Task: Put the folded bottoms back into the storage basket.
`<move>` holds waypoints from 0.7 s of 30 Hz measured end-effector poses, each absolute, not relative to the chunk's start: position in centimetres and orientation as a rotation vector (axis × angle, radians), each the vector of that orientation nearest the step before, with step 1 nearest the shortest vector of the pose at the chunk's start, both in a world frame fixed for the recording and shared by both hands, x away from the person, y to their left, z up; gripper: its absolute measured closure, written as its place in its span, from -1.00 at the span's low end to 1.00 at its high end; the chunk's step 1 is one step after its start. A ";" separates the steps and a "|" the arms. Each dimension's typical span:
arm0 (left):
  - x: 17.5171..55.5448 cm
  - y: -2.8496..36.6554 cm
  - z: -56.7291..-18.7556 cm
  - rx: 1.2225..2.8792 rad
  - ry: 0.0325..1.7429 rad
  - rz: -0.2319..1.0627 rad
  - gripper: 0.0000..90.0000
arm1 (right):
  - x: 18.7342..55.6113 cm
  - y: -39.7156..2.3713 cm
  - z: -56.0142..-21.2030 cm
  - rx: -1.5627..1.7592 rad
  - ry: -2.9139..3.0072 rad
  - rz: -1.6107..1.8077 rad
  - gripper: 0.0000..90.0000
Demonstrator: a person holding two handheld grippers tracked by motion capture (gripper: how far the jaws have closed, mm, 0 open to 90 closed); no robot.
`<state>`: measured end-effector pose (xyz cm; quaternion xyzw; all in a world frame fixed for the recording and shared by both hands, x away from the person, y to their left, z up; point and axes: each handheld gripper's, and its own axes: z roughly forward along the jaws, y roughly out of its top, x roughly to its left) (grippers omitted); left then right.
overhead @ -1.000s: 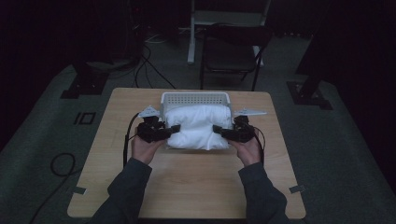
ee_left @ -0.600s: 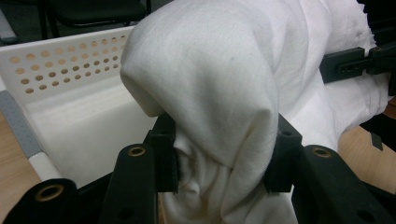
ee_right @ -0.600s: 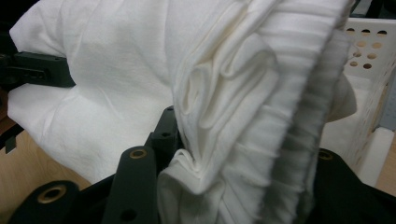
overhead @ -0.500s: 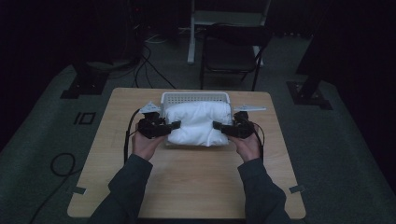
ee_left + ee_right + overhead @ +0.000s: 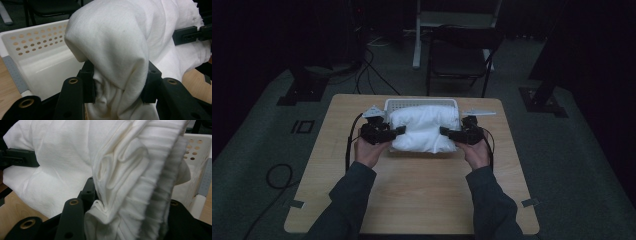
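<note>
Cloth (image 5: pixel 424 127), white, bunched at frame centre over the basket (image 5: pixel 420 103), clamped between left gripper (image 5: pixel 399 131) and right gripper (image 5: pixel 445 131).

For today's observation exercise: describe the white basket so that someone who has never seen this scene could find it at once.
Start at the wooden table. At its far edge stands the white plastic basket, its walls pierced with rows of small round holes. Bunched white cloth, clamped by the left gripper and right gripper, covers most of it.
</note>
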<state>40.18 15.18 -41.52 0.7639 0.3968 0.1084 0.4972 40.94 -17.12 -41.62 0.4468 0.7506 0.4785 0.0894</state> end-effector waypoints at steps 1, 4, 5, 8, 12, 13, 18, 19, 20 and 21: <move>40.2 15.2 -41.5 1.848 0.962 0.264 0.26 | 41.0 -17.1 -41.6 1.330 2.232 1.422 0.25; 40.5 15.2 -41.5 1.851 0.961 0.266 0.26 | 41.2 -17.1 -41.5 1.329 2.231 1.422 0.25; 40.6 15.2 -41.4 1.852 0.961 0.266 0.26 | 41.3 -17.0 -41.5 1.332 2.230 1.422 0.25; 40.8 15.2 -41.4 1.857 0.960 0.270 0.26 | 41.5 -17.0 -41.6 1.333 2.226 1.423 0.25; 41.0 15.2 -41.3 1.855 0.962 0.272 0.26 | 41.7 -17.0 -41.6 1.340 2.224 1.423 0.25; 41.0 15.2 -41.3 1.853 0.961 0.274 0.26 | 41.8 -17.0 -41.6 1.340 2.222 1.423 0.25; 41.3 15.2 -41.4 1.850 0.966 0.270 0.26 | 42.0 -16.9 -41.5 1.343 2.220 1.422 0.25; 41.4 15.3 -41.4 1.851 0.965 0.271 0.26 | 42.1 -16.9 -41.5 1.343 2.222 1.420 0.25; 41.4 15.3 -41.4 1.852 0.967 0.270 0.26 | 42.1 -16.9 -41.6 1.344 2.222 1.419 0.25; 41.5 15.3 -41.4 1.852 0.968 0.270 0.26 | 42.2 -16.9 -41.6 1.346 2.221 1.420 0.25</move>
